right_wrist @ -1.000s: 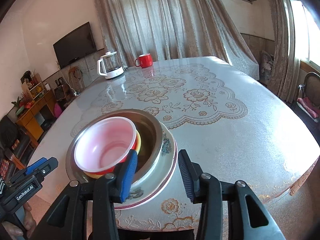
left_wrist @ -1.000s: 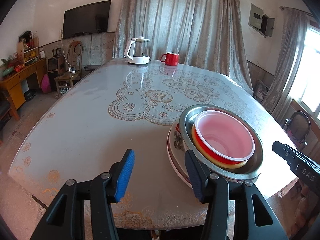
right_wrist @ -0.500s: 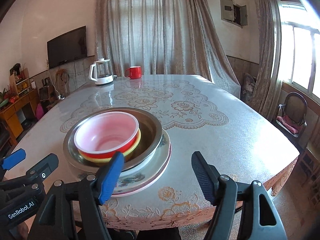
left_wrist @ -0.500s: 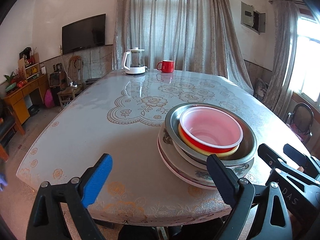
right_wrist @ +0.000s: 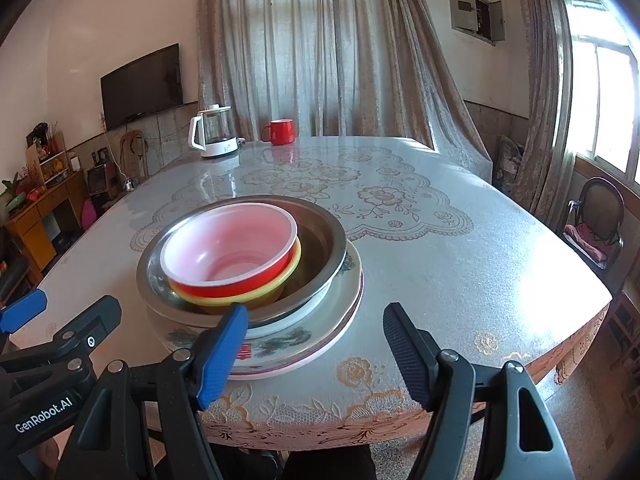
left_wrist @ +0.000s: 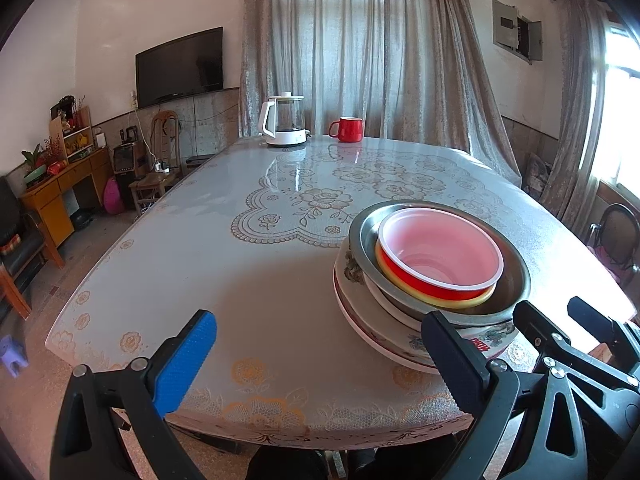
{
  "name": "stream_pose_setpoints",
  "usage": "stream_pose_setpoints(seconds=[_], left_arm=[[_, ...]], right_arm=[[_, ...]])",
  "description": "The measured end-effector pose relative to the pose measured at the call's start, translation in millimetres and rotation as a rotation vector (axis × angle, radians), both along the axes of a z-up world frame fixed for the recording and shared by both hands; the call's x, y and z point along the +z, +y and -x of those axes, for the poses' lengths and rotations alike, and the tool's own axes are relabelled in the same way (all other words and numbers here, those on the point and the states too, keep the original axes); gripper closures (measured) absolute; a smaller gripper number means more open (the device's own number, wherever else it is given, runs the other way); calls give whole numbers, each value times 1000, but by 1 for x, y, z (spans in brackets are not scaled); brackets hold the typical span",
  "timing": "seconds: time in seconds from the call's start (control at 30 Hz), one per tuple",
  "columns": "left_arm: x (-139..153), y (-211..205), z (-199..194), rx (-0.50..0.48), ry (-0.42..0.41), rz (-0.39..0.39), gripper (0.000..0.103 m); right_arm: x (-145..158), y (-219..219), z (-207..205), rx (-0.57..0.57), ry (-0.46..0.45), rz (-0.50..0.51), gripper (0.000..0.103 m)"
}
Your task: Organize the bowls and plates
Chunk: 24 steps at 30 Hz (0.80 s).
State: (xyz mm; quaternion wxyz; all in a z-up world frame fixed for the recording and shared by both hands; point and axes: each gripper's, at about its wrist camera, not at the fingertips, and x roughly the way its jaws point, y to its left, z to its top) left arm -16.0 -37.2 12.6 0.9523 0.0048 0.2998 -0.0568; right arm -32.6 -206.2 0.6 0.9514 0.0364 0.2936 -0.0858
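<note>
**Both grippers let go and draw back from the stacked dishes**

Since a second ago both grippers have pulled back from the stack toward the near edge of the worktop, and their jaws have just been opening. The left gripper now stands spread wide, its blue-padded fingers over the bare cloth with nothing between them; the stack lies to its right. The right gripper is also open, holding nothing; its left finger overlaps the near rim of the stack in the picture, though whether it touches cannot be told.

The stack sits near the front of the worktop: a red bowl with a pale pink inside, nested in a yellow bowl, both leaning toward the left side of a steel basin. The basin rests in a patterned china dish, which lies on a pink-rimmed plate.

At the far end stand a white electric kettle and, just to its right, a red mug.
</note>
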Motion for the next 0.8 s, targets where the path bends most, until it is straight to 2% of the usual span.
stream_pose_setpoints(seconds=[0.8], left_arm=[[-5, 1, 1, 6, 7, 14, 0]], right_arm=[[3, 0, -1, 0, -37, 15, 30]])
